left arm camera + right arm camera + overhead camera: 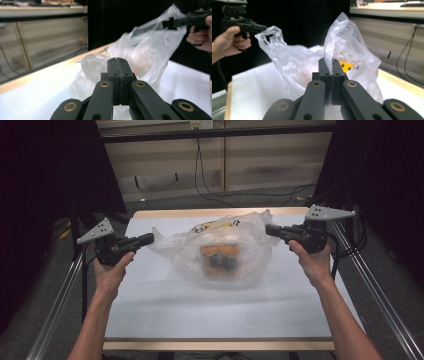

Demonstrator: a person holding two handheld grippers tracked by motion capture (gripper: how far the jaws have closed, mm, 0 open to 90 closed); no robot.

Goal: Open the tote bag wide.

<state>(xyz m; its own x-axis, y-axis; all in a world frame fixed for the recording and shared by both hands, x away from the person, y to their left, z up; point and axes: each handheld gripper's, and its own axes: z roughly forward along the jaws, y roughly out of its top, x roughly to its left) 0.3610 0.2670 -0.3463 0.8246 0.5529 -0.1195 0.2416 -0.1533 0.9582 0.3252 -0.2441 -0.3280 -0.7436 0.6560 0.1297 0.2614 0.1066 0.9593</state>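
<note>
A clear plastic bag (175,245) lies in the middle of the white table (200,315), with an orange and black object (220,254) inside it. My left gripper (150,239) is shut on the bag's left handle and pulls it out sideways. My right gripper (269,229) is shut on the right handle. In the left gripper view the jaws (116,60) are pressed together at the edge of the plastic (145,52). In the right gripper view the film (337,37) rises from between the shut jaws (328,60), and a yellow piece (347,66) shows through the bag.
The table has a wooden rim (215,212) at its far edge. Metal rails (370,285) run along both sides. Cables (210,185) lie on the floor beyond the table, in front of a low cabinet (260,165).
</note>
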